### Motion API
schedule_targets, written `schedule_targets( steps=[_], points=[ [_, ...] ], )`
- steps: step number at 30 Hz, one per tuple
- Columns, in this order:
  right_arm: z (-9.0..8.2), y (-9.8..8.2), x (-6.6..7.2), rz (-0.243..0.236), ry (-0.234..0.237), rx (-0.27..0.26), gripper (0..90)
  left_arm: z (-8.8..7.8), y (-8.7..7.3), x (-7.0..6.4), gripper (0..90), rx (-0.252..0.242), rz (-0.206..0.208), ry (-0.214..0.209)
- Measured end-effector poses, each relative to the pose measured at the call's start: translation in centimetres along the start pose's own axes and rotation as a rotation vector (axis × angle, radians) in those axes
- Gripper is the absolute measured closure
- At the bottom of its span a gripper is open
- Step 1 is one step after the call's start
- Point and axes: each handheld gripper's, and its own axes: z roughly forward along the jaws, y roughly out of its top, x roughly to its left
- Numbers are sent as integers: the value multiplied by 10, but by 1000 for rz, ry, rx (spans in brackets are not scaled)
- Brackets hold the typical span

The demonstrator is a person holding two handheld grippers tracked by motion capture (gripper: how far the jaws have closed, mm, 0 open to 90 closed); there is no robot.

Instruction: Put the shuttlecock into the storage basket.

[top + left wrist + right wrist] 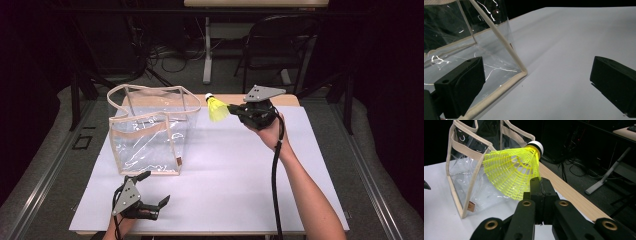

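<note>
A yellow plastic shuttlecock point(217, 108) with a white cork hangs in the air just right of the clear bag's top. My right gripper point(234, 109) is shut on the rim of its skirt. Along the right gripper's jaws the shuttlecock point(515, 171) shows cork up and away, with the black jaws pinched together on the skirt's edge point(539, 185). The clear bag point(148, 129) with beige trim stands open-topped at the table's left. My left gripper point(156, 189) rests low near the front edge, open and holding nothing, with the bag's corner point(522, 71) between and beyond its jaws.
The white table top point(235, 175) stretches between the two hands. A wooden strip point(235, 98) runs along its far edge. Behind it stand a black chair point(280, 40) and a desk leg point(207, 50) among floor cables. A black cable point(275, 180) trails from the right gripper along the forearm.
</note>
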Motion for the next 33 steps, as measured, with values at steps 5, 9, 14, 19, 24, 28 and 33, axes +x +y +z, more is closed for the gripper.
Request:
schedule_targets(
  steps=[5,9,14,19,24,28,33],
  points=[
    [2,5,0,-4,0,-3,900,0,0,0,0,-4,-1,0],
    [3,10,0,-6,3,-5,900,0,0,0,0,-8,1,1],
    [5,17,1,-16,6,-9,900,-1,0,0,0,-7,1,1],
    [9,23,2,-19,15,-8,900,0,0,0,0,-9,0,1],
    [13,28,1,-24,16,-4,900,-1,0,0,0,-11,-1,1],
    [16,33,1,-28,18,-4,900,-1,0,0,0,-12,0,0],
    [21,39,2,-37,20,-1,900,-1,0,0,0,-11,0,-1]
  ],
)
